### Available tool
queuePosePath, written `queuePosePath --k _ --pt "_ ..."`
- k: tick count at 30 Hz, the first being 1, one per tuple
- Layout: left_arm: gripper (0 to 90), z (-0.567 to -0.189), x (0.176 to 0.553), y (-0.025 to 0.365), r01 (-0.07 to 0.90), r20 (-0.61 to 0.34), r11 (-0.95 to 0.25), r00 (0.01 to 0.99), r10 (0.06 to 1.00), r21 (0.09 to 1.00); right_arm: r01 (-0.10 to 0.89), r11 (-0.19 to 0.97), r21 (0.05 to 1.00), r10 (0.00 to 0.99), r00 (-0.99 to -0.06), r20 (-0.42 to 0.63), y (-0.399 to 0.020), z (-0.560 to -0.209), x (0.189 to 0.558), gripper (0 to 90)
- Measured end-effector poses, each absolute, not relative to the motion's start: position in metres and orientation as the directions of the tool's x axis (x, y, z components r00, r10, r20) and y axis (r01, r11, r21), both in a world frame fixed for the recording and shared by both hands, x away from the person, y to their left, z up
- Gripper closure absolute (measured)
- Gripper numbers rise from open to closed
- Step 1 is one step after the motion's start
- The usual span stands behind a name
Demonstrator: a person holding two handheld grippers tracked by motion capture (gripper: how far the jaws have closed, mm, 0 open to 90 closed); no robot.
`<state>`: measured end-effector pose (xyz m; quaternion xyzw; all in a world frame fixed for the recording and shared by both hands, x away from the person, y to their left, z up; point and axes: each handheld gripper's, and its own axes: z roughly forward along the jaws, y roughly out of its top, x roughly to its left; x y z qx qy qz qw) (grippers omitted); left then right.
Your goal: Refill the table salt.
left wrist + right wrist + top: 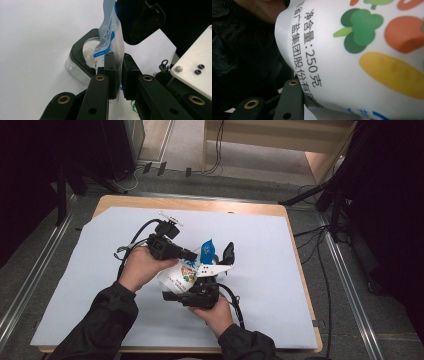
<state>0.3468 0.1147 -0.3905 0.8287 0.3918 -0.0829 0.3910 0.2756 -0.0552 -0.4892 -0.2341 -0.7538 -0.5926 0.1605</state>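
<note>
Both hands meet at desk point(260, 245) centre. The left tool point(117, 72) is clamped on the blue-and-white top edge of the salt bag point(186, 272), with the clear container point(82, 58), lid point(140, 20) flipped up, just beyond at 11 o'clock. The right tool point(192, 296) presses the bag's lower body at 6 o'clock, though whether it's clamped I can't tell. The risk is a tilted bag mouth sending salt past the narrow opening, or the thin film sliding out of that pinch.
</note>
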Motion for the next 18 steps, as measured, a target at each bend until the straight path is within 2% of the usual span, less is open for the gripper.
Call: queuePosePath --k 5,18 --pt "90.0 -0.3915 0.3461 0.1131 0.713 -0.428 -0.39 0.677 0.599 0.583 0.544 0.195 0.817 0.16 -0.839 0.52 -0.0549 -0.4894 0.2764 67.5" --pt "90.0 -0.392 0.3468 0.1127 0.708 -0.41 -0.399 0.68 0.608 0.583 0.556 0.202 0.806 0.175 -0.83 0.529 -0.0537 -0.4934 0.2759 67.6"
